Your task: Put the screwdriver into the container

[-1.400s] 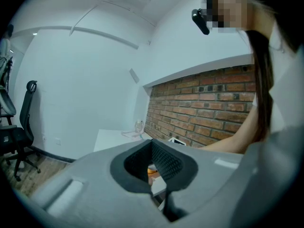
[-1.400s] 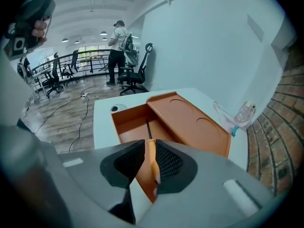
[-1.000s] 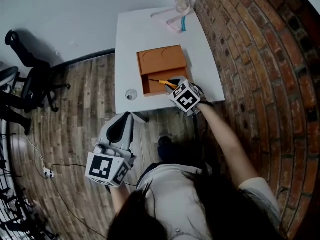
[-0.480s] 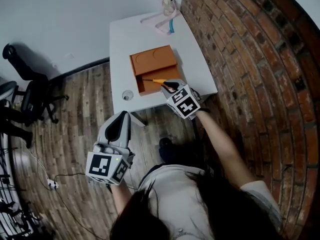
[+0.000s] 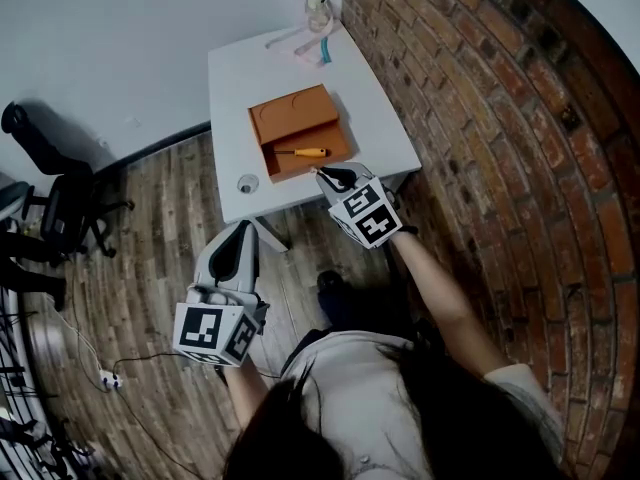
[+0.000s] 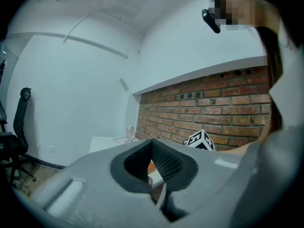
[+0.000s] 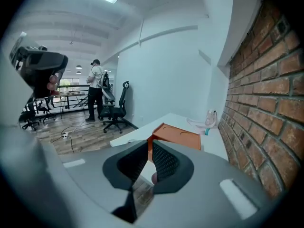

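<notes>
Screwdriver (image 5: 303, 152) in container (image 5: 290, 118) | glass (image 5: 317, 10) at table (image 5: 380, 128) far end

You wear a pale grey short-sleeved top (image 5: 340, 378). Its sleeve (image 5: 515, 383) ends above your elbow, and your dark hair (image 5: 290, 433) falls across the shoulders. Your left claw (image 5: 243, 236) has a smooth light-grey moulded shell with a dark hollow along its upper face, and a cube (image 5: 212, 333) of black-and-white square markers at the rear. Your right claw (image 5: 322, 174) is built the same way, with its own marker block (image 5: 366, 216). The inner pads (image 7: 164, 161) are black with a fine cross-hatched grip, set in a dark collar inside the grey housing, which has shallow oblong recesses.
</notes>
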Tool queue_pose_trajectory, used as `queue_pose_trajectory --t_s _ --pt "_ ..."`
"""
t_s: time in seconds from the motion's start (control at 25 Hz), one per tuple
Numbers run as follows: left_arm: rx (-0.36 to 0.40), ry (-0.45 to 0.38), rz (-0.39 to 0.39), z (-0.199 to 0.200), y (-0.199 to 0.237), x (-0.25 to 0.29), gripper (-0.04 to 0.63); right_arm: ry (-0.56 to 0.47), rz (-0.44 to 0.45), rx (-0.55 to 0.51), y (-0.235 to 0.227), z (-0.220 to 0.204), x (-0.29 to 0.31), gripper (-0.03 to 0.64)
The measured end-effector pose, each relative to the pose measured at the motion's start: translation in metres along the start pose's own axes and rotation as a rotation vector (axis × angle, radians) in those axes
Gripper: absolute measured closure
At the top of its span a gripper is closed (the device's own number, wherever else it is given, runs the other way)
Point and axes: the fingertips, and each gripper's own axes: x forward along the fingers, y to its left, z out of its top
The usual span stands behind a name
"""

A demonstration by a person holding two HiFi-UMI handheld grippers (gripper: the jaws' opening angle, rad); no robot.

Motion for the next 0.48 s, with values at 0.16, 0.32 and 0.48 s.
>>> queue_pose_trajectory --t_s 0.16,0.32,0.48 --pt "-0.004 -0.004 -0.014 -0.002 -0.011 -0.012 0.594 -0.028 -0.015 0.014 0.011 0.003 -0.02 0.588" --pt "0.009 -0.01 -0.027 -0.002 -0.022 -0.021 0.594 -0.046 -0.027 0.014 0.022 0.001 -0.037 0.6" --pt "0.01 -0.019 -0.037 -0.001 -0.031 -0.032 0.595 -0.082 -0.043 0.035 0.034 0.002 -0.055 0.611"
